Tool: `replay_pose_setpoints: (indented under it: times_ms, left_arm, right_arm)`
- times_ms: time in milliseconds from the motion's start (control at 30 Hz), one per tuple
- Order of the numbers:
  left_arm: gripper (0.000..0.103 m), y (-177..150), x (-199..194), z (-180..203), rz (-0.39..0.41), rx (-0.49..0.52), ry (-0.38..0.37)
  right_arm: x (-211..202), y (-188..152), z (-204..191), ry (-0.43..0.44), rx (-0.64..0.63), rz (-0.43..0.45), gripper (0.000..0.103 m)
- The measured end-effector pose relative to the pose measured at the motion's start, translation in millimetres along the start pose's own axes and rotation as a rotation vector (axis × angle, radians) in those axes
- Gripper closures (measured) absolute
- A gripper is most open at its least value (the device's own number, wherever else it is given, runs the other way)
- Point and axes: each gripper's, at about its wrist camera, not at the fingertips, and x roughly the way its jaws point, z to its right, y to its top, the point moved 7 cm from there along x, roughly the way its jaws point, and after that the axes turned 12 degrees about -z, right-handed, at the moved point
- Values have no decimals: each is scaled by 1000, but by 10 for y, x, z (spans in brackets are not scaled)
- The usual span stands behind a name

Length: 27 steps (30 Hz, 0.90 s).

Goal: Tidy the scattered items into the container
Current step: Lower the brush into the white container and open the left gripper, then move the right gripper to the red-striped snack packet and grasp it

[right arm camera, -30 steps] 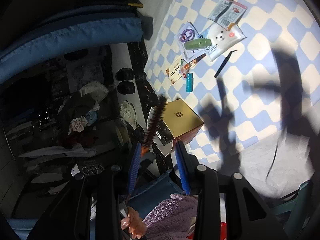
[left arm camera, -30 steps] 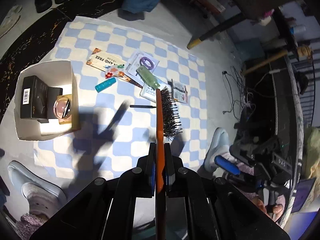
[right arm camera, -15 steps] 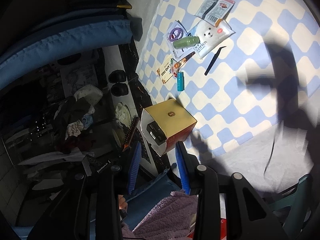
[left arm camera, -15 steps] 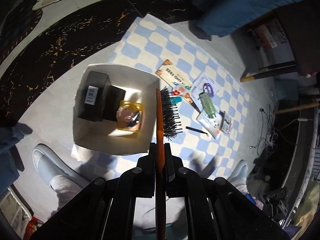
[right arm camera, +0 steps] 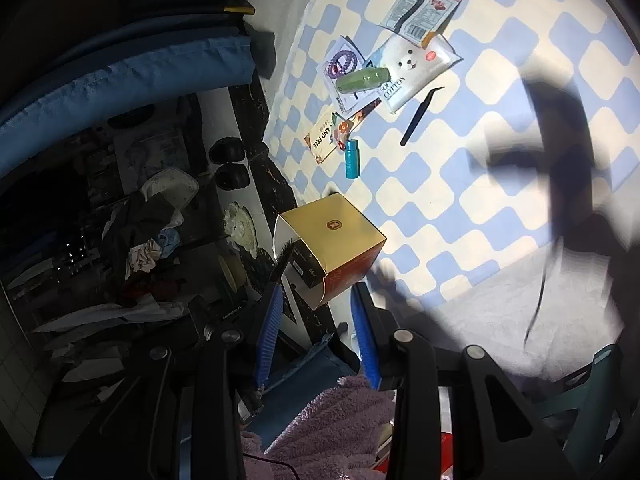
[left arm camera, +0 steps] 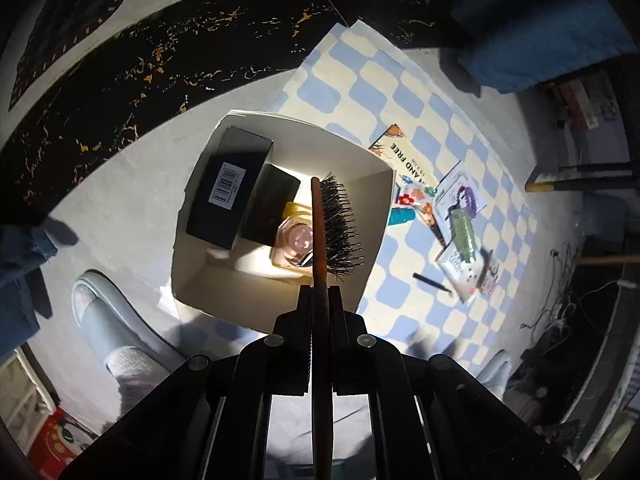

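Left tongs (left arm camera: 319, 300), clamping hairbrush (left arm camera: 334, 228), now over box (left arm camera: 280, 216); right tongs (right arm camera: 316, 312) parted, empty.

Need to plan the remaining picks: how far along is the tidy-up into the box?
Done: black boxes and a pink-lidded jar lie in the white box. In hand: the left gripper clamps the hairbrush over the box opening. Left on the checkered cloth: teal tube, green bottle, tweezers, cards and packets. The right gripper is empty.
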Motion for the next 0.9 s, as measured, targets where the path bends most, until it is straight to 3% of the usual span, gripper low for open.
replay_pose_setpoints:
  times_ms: [167,233,267,300,433,533,667,733,800,900]
  left_arm:
    - [95,48,-134,19,41,-37,-74]
    - [73,31,-201,22,57,-44,-104]
    - [48,20,-228,24,64,-48,-120]
    - [30,6,-253,30,69,-50,-132]
    - [27,-114,-400,-2,80,-25,-153]
    - [27,-194,-433,37,86,19,-134]
    - [10,-276,-580,262,135,107,-101]
    - [10,-355,-652,378,152,151,-95]
    - [10,-450,-690,485,152,189,-127]
    - [10,-619,-712,611,110,233,-271]
  right_arm:
    - [-39,43,54,4,25,13,66]
    - [-48,53,66,5,31,15,66]
    - [-49,55,70,5,32,14,66]
    - [-50,55,72,5,31,14,66]
    - [-53,57,78,5,34,14,66]
    - [-81,73,113,1,48,34,58]
    - [-152,147,230,-2,88,77,57]
    - [-198,206,302,-5,109,102,57]
    - [-247,266,376,-26,121,129,57]
    - [-289,353,497,-48,153,153,57]
